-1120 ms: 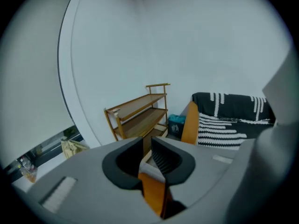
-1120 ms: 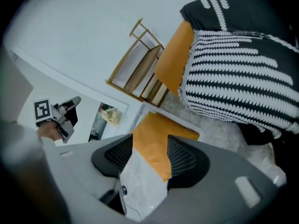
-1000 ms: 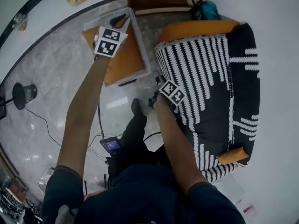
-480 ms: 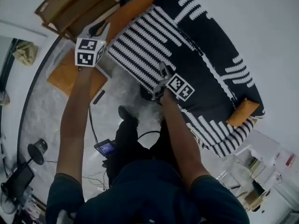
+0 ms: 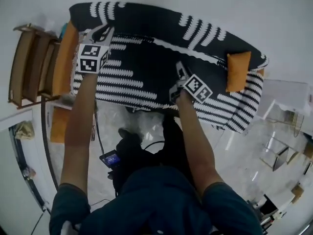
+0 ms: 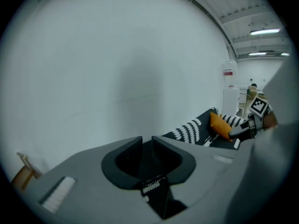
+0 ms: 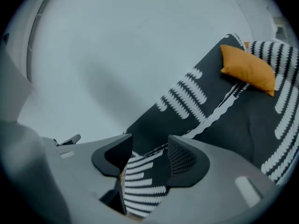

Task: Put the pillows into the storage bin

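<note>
Head view showed the person standing at the front of a black-and-white striped sofa (image 5: pixel 146 72), both arms stretched out over its seat. The left gripper (image 5: pixel 103 33) hung above the seat's left part. Its jaws were drawn almost together, with only a slit between them and nothing in it, and the left gripper view looked past them at a bare wall (image 6: pixel 117 55). The right gripper (image 5: pixel 180 72) hung over the middle of the seat, jaws well apart and empty, the striped cover showing through the gap.

Farther off, a small orange pillow (image 5: pixel 238 71) leaned at the sofa's right end, well apart from both grippers. A longer orange cushion (image 5: pixel 66 58) stood along the left end. The storage bin could not be made out with certainty.

The step looked like the reach for the next pillow. That would call for carrying the right gripper to the small pillow's edge and closing on it there.
</note>
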{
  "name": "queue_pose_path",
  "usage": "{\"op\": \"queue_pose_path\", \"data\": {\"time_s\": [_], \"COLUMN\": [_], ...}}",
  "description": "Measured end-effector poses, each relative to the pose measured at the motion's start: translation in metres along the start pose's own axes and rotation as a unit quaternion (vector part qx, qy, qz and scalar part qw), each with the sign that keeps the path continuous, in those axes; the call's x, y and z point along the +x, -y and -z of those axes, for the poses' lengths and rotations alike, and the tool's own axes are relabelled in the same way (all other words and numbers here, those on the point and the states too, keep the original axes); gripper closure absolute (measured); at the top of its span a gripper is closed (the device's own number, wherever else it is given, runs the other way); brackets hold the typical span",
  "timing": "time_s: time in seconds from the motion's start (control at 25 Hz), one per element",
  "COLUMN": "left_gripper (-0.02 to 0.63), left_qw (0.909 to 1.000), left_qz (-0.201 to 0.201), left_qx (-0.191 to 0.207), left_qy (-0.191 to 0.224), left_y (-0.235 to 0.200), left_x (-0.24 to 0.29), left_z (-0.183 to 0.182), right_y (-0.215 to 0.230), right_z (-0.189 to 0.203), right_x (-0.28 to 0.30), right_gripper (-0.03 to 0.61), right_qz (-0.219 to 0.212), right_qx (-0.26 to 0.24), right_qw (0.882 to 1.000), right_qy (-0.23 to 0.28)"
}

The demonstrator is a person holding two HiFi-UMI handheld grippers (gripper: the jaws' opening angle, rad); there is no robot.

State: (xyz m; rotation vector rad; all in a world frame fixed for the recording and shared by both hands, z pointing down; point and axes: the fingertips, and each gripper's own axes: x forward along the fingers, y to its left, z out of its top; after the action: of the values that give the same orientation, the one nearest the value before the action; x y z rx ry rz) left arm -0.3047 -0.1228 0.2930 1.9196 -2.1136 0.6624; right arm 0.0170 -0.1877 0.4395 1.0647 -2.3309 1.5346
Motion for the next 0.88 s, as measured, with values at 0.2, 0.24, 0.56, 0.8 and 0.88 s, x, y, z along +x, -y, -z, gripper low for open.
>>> {"op": "queue_pose_path", "data": {"time_s": [0.2,0.24,0.56,0.8,0.88], "left_gripper": [0.551,0.551,0.545,0.521,0.506], "left_qw": [0.9941,0.9911,0.9651,0.9372,0.9276], "left_qz": [0.097,0.12,0.243,0.322,0.342], "left_qx": [0.049,0.059,0.098,0.129,0.139], "left_qy": [0.002,0.003,-0.007,-0.04,-0.054], "left_y": [0.154,0.186,0.408,0.555,0.59], "left_x": [0.122,0.144,0.268,0.339,0.355], "left_z": [-0.071,-0.082,-0.127,-0.108,-0.092], "right_y": [0.128,0.153,0.33,0.463,0.502], "right_z": [-0.109,-0.125,-0.22,-0.237,-0.23], "right_x": [-0.061,-0.075,-0.158,-0.195,-0.196], "right_gripper": [0.36,0.36,0.36,0.359,0.359], "right_qz": [0.048,0.06,0.119,0.143,0.15], "right_qx": [0.056,0.069,0.124,0.172,0.191], "right_qw": [0.994,0.991,0.971,0.955,0.951], "right_qy": [0.076,0.093,0.168,0.195,0.191]}}
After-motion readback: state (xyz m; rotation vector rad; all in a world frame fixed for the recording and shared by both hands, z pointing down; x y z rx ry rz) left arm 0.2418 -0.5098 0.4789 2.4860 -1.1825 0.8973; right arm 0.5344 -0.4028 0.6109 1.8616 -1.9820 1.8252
